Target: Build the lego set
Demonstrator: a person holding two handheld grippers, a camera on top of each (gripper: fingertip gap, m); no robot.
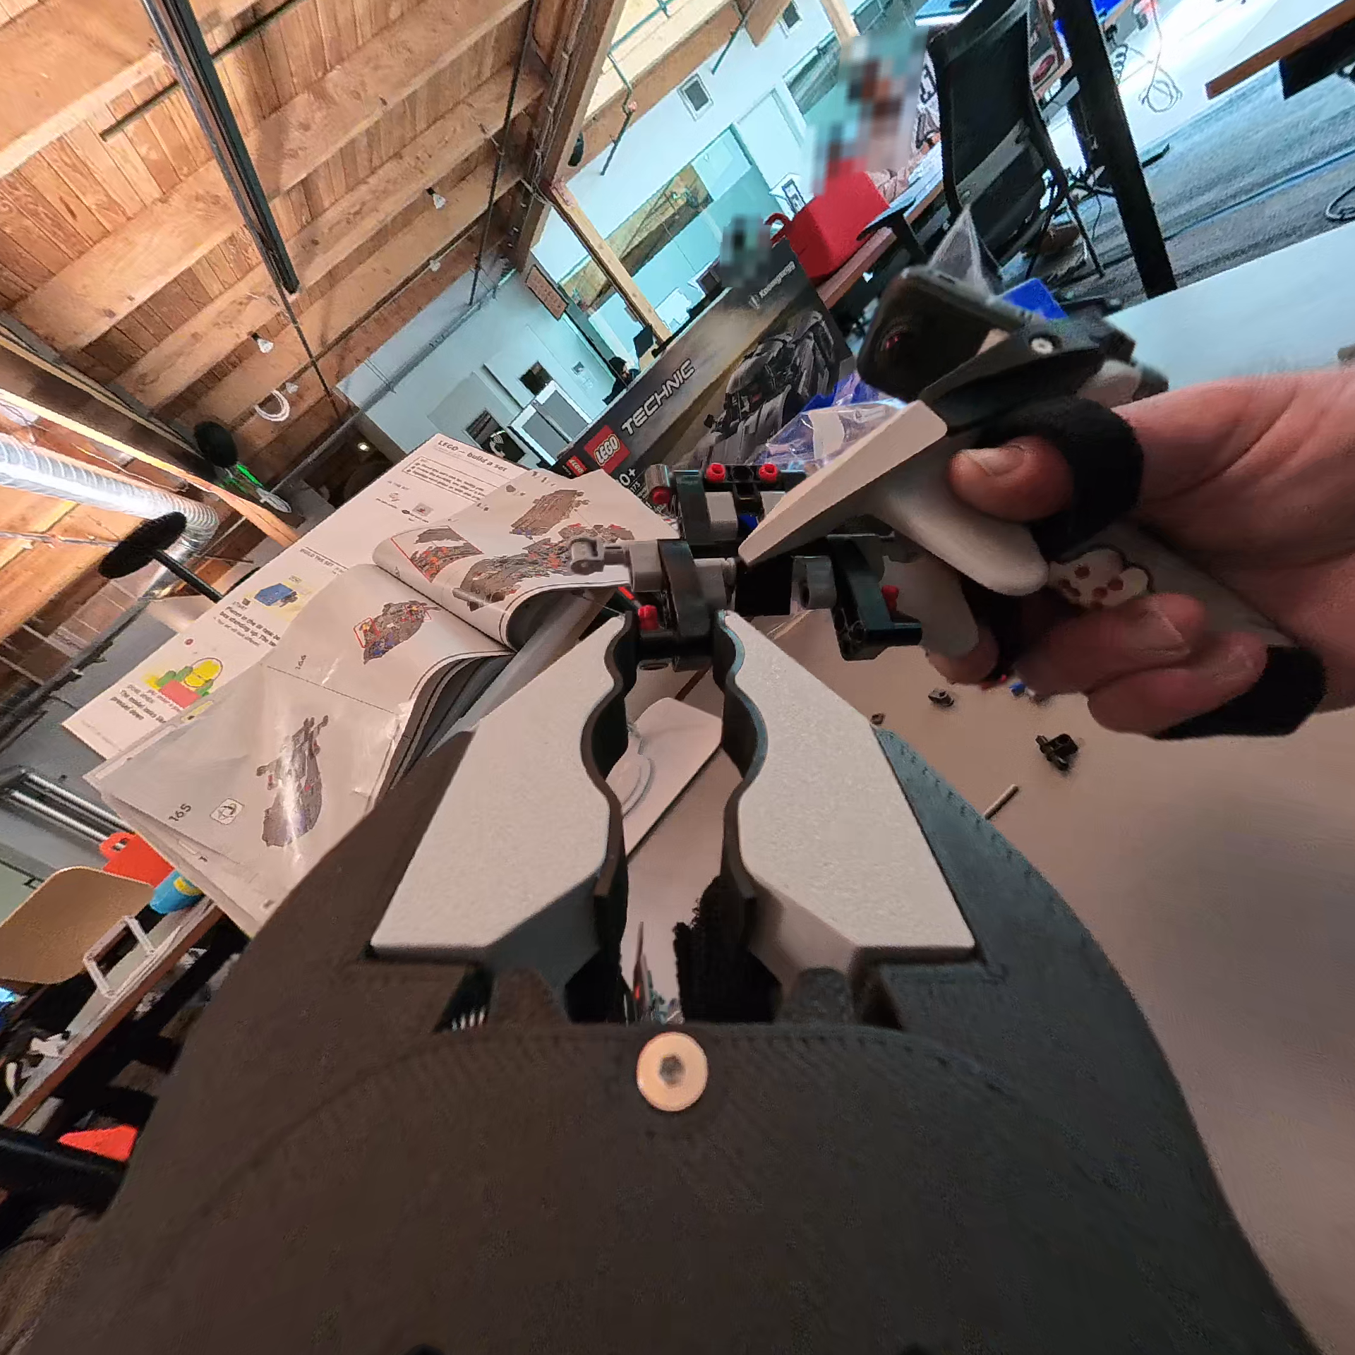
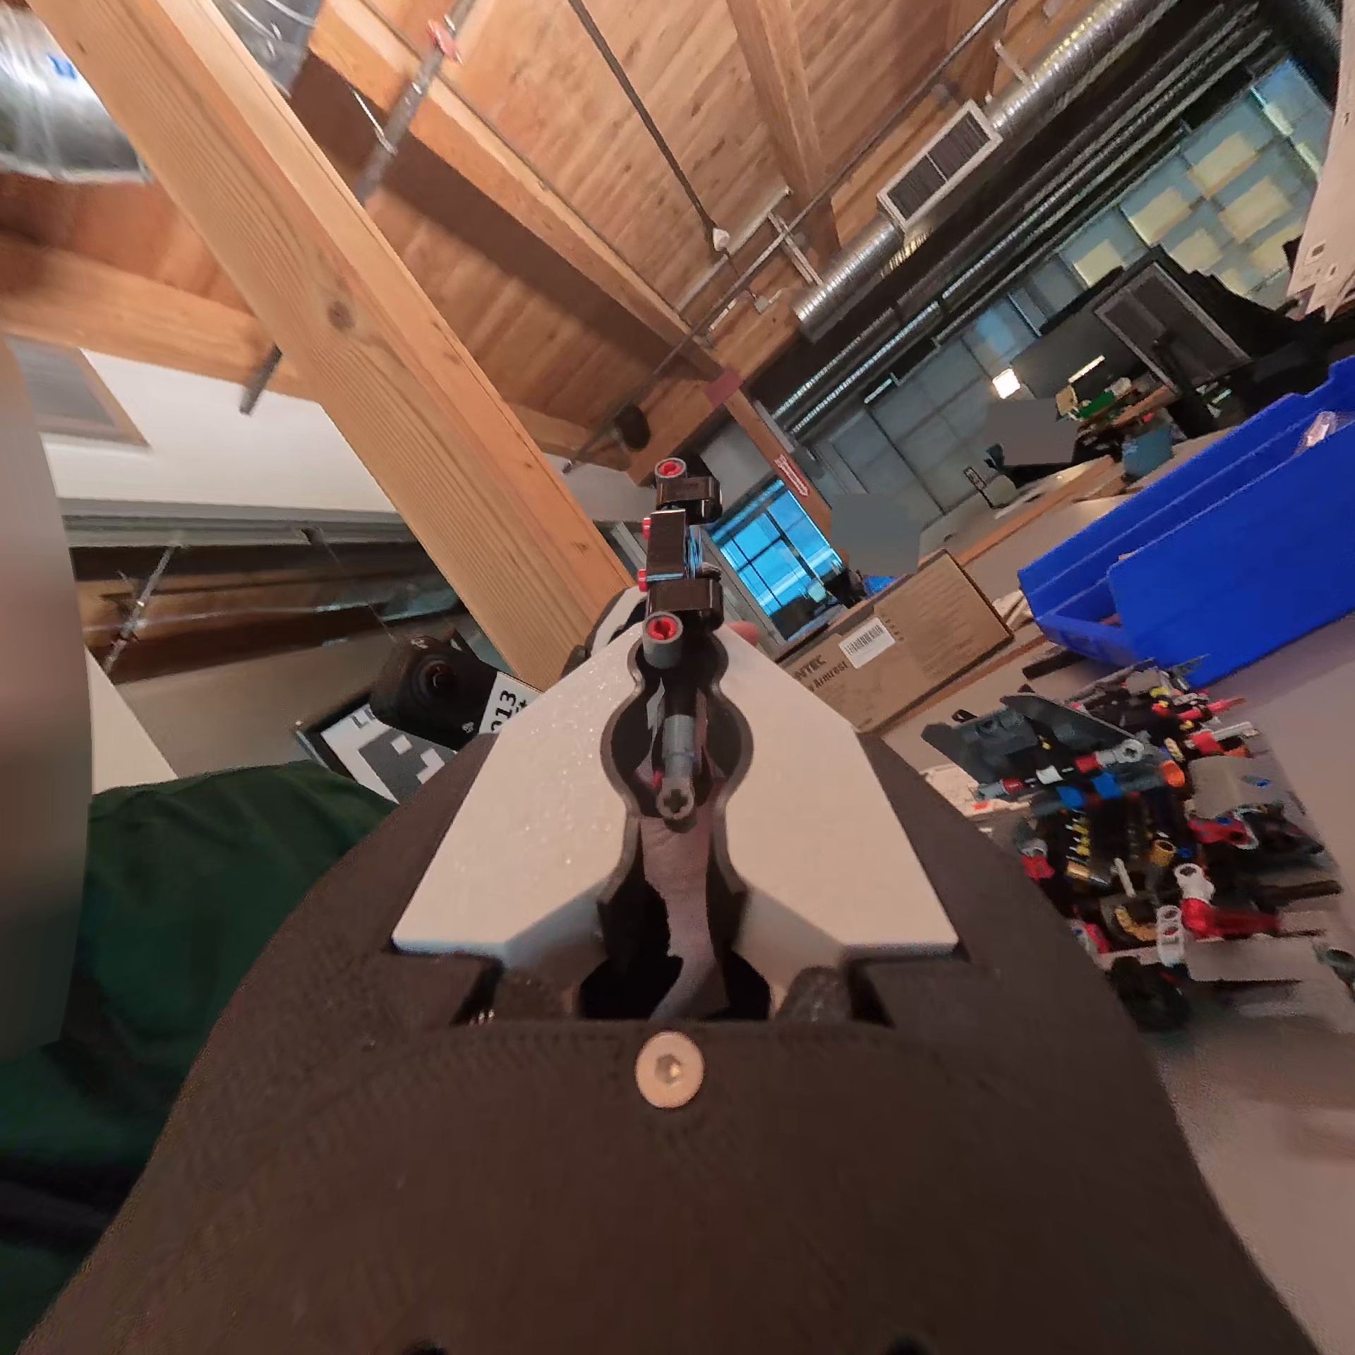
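1. Black and grey plastic makes up the lego sub-assembly (image 1: 704,586), which is hanging in the air between both tools, above the pale surface (image 1: 1210,916).
2. The left tongs (image 1: 671,652) are clamping its lower black end; the right tongs (image 2: 678,660) are closing on its grey axle end, red pins showing above.
3. The step seems to be a mid-air joining or re-seating; pressing along the axle line with one side steady would probably suit best.
4. The open instruction booklet (image 1: 410,623) is lying just beyond, the built model (image 2: 1144,828) and blue bin (image 2: 1210,572) to the right.
5. Small loose parts (image 1: 1056,749) are sitting below; lowering looks safest on the bare surface nearer the person.
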